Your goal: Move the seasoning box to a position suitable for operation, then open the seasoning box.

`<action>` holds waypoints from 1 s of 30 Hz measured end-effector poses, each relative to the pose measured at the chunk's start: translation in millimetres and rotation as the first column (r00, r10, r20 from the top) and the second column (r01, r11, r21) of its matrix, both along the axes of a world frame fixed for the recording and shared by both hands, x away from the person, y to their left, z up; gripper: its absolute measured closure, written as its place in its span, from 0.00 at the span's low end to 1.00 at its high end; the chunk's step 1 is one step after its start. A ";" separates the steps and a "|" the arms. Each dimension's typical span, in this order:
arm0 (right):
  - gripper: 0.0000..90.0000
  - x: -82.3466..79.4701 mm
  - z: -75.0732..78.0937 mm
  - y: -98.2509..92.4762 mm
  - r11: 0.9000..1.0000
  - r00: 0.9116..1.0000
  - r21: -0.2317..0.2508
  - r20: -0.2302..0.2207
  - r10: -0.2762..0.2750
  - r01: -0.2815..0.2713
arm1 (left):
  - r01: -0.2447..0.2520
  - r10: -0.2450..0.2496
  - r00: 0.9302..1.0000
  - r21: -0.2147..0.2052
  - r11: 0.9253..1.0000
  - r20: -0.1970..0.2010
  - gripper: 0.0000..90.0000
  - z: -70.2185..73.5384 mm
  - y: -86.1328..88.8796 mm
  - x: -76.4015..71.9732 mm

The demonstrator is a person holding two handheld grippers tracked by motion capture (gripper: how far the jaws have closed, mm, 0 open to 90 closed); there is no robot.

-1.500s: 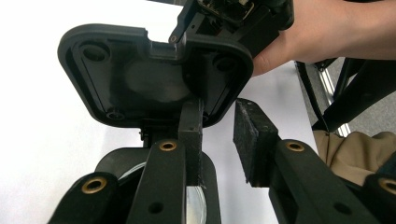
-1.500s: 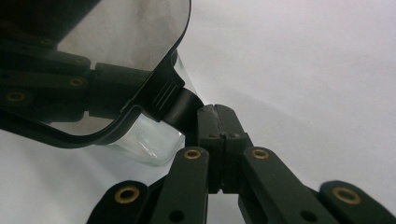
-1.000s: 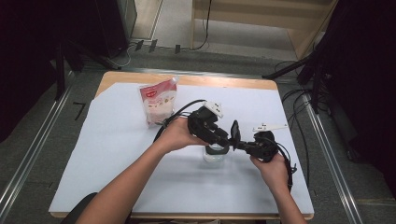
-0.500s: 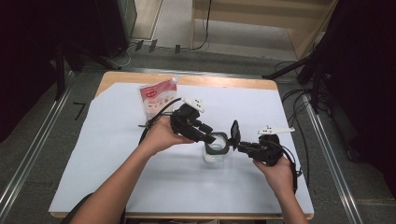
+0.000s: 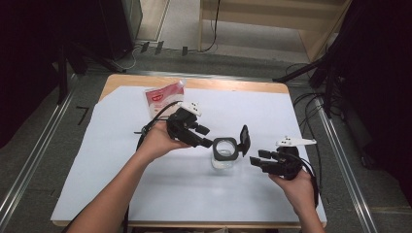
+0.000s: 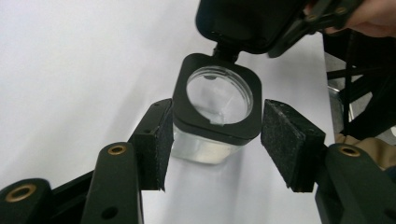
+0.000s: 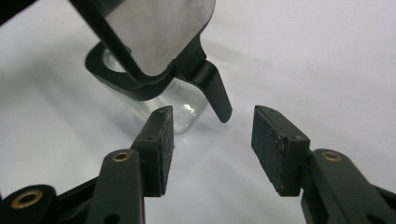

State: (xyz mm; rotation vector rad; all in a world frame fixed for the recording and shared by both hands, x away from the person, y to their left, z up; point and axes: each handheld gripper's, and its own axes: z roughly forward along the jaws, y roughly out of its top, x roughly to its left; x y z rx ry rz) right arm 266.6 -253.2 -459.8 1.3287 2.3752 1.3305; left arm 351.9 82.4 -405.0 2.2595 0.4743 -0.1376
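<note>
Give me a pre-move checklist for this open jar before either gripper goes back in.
1. Jar upright on the white sheet: ok.
2. Hinged lid flipped open, mouth exposed: ok.
3. Left gripper around the jar: jaws have just been opening; one pad sits against the glass, the other stands off. Firm hold: not ok.
4. Right gripper free of the lid: ok, jaws have just been opening, nothing between them.
5. Jar contents: cannot tell.
6. Red and white pouch away from the hands: ok.
</note>
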 end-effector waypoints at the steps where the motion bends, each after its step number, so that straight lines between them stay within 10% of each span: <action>1: 0.53 -1.9 0.8 -0.8 1.000 1.000 0.002 0.005 -0.002 0.002 | -0.008 0.008 1.000 -0.003 1.000 -0.001 0.50 0.2 2.6 0.2; 30: 0.54 -5.9 -5.3 3.6 0.998 0.999 -0.043 0.011 0.036 -0.035 | -0.138 0.138 0.990 -0.021 0.990 -0.006 0.47 9.0 70.8 8.1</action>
